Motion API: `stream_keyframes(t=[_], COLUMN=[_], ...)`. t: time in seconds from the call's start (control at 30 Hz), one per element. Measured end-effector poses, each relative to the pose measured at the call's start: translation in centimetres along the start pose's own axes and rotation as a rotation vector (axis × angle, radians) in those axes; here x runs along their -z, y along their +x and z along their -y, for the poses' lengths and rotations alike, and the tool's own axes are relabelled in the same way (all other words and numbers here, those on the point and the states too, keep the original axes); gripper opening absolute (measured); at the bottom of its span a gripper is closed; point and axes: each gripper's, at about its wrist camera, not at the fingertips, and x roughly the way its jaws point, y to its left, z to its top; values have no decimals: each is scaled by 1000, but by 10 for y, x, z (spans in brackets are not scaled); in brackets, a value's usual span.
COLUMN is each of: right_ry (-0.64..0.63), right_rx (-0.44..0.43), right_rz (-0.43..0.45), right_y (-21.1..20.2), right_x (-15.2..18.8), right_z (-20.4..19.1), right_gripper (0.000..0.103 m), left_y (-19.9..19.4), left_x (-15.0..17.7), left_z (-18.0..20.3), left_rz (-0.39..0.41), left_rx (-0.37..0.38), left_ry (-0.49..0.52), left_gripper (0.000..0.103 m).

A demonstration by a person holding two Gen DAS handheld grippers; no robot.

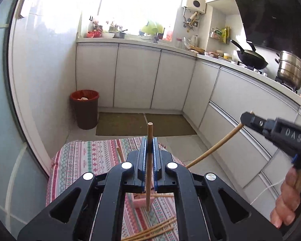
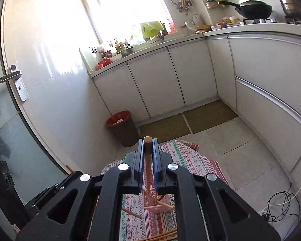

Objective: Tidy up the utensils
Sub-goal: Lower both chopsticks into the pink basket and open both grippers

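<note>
My left gripper (image 1: 149,140) is shut on a wooden chopstick (image 1: 148,180) that stands nearly upright above the table with the patterned cloth (image 1: 86,156). Its lower end hangs near a pink slotted holder (image 1: 137,201). At the right, a hand carries my right gripper (image 1: 244,118), shut on a second chopstick (image 1: 214,146) that slants down to the left. In the right wrist view, my right gripper (image 2: 147,141) clamps that chopstick (image 2: 148,172) over the pink holder (image 2: 153,204). Several loose chopsticks (image 2: 164,235) lie on the cloth. The left gripper's body (image 2: 56,186) shows at lower left.
A brown bin with a red liner (image 1: 86,108) stands on the floor beyond the table, beside two dark mats (image 1: 146,123). White cabinets (image 1: 136,76) line the back and right. A wok (image 1: 250,58) and steel pot (image 1: 291,70) sit on the stove. Cables (image 2: 281,202) lie on the floor.
</note>
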Motion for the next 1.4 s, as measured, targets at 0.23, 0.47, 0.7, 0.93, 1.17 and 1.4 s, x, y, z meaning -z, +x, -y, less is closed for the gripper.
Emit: stream_keyframes(t=[0.23,0.47,0.7,0.93,1.17,1.4], right_ry=[-1,-7,-30,-67,-123,-144], right_rx=[20,29,31,52,36,71], right_rz=[-44,-80,-82,-96,-129,-129], right_y=[45,70,76,86,110,108], right_x=[4,12,13,21,41,51], right_z=[11,15,2,-12,-22,-20], right_gripper=[8,8,8,8,11,22], left_y=[51,85,55,48,49,41], left_x=[0,24,15,22,27,28], left_z=[-1,-15,-34,-46,-56,-55], left_rz=[-26,-116,-47,-50,-68,-63], left_rx=[-38,-28,-19,-36,-42,-54], left_ry=[10,-40,-114,-141,-153,-142], left_gripper=[5,17,20,22,22,26])
